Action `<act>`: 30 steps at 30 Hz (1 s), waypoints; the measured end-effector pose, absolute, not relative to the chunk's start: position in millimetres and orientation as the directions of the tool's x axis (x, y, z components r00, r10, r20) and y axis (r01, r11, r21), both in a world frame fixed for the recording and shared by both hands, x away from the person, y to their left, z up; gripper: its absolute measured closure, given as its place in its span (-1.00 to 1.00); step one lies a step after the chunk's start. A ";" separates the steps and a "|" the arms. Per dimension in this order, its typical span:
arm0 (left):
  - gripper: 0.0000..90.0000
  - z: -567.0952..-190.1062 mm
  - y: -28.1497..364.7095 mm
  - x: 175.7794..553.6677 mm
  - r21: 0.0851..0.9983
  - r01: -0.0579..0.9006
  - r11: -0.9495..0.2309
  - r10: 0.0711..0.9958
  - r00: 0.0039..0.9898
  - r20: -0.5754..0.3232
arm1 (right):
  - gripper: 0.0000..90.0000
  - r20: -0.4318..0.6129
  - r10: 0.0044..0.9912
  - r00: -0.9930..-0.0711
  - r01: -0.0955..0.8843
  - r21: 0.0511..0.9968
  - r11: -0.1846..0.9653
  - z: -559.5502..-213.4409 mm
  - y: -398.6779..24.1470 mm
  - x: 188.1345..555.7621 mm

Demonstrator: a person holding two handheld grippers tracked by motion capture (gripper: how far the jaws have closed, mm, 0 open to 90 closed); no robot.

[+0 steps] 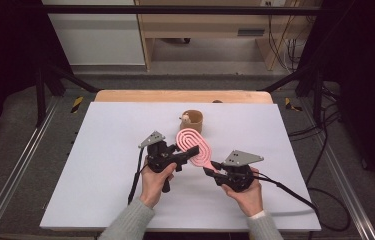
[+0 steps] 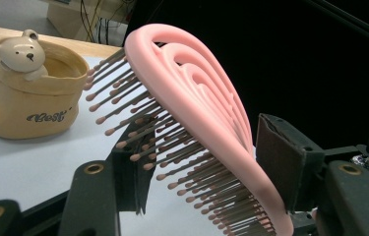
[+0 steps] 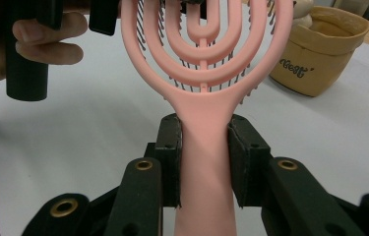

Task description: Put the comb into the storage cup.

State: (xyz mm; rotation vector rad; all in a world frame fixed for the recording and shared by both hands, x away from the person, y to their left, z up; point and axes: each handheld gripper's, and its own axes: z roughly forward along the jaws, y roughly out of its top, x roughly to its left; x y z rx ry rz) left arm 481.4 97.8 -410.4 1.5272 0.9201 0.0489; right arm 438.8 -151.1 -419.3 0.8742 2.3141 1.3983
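Above the surface [image 1: 100,165], brush: we hold the pink brush [image 1: 195,145] in the air, near the middle, with the bear pot [image 1: 192,120] just behind it.
Right gripper: our right gripper [image 3: 204,162] is clamped on the brush handle, one pad on each side, and carries it alone for now.
Left gripper: our left gripper [image 2: 197,167] has its jaws around the brush head, one at the bristle side and one at the smooth back. From the pictures we cannot tell if the pads already press on it.
Step in hand: we judge it is a handover of the brush, or steadying it, before it goes toward the pot.
How to do it well: we should close the left jaws slowly and squarely on the head, so the bristles bend evenly and the brush does not twist.
Caution: the right grip should stay firm until the left one is sure.
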 end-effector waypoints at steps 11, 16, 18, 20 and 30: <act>0.04 -409.9 97.5 479.6 0.839 0.527 0.133 0.553 0.663 -0.504 | 0.55 0.044 0.635 -0.771 0.337 0.874 0.349 -420.6 -150.4 439.3; 0.11 -409.2 97.1 477.6 0.842 0.522 0.139 0.548 0.667 -0.504 | 0.55 0.043 0.633 -0.773 0.334 0.875 0.350 -421.4 -149.8 439.7; 0.17 -408.9 96.8 477.0 0.842 0.521 0.141 0.537 0.674 -0.507 | 0.55 0.043 0.632 -0.774 0.335 0.875 0.350 -421.7 -149.7 439.8; 0.20 -408.5 96.5 476.1 0.844 0.518 0.141 0.532 0.679 -0.506 | 0.55 0.046 0.632 -0.774 0.338 0.873 0.351 -421.9 -149.5 439.9; 0.30 -406.3 94.3 471.4 0.848 0.506 0.160 0.506 0.695 -0.510 | 0.57 0.058 0.624 -0.779 0.343 0.873 0.347 -422.8 -148.8 440.3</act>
